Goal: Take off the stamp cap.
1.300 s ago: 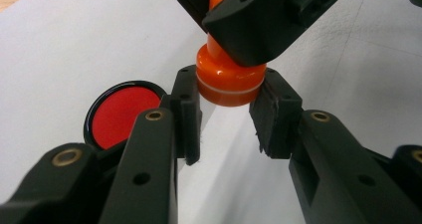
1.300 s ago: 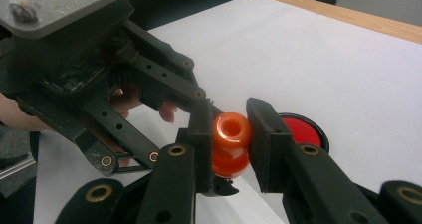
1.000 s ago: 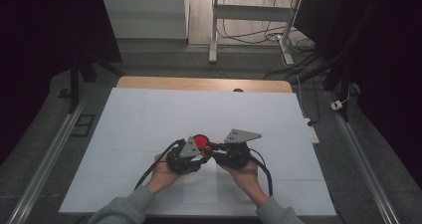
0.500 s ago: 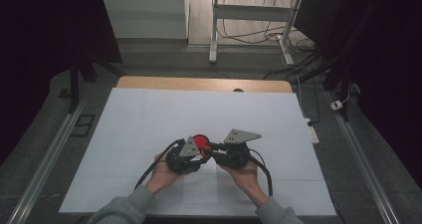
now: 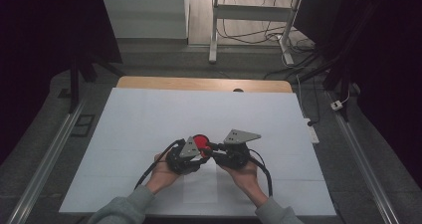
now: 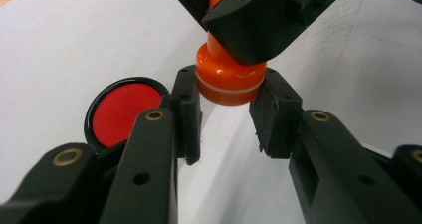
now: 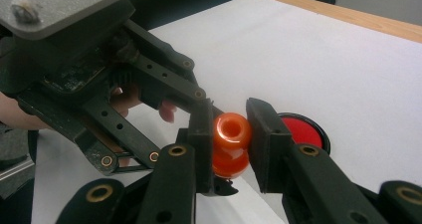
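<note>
Orange knob-shaped piece point(image 7: 230, 144) sat pinched between the jaws of the right gripper point(image 7: 230, 134), both pads pressed on its narrow upper part, hole in its top facing the right gripper view. In the left gripper view the same orange piece point(image 6: 229, 77) showed its wider base with a pale ring, hanging between the pads of the left gripper point(image 6: 226, 112); left jaws were spread, pads just beside the base on each side, contact cannot be told. The right gripper point(image 6: 259, 15) came in from above there. Just beside the orange piece, on the far side, a red disc in a black rim point(image 5: 201, 141) lay flat on the white surface point(image 5: 149, 119). In the high view both grippers met tip to tip near the disc, left gripper point(image 5: 185, 154), right gripper point(image 5: 234, 152), each held by a hand point(image 5: 161, 174), grey sleeves at the bottom edge. A wooden strip point(image 5: 199, 83) ran along the surface's far edge, well apart from the orange piece.
</note>
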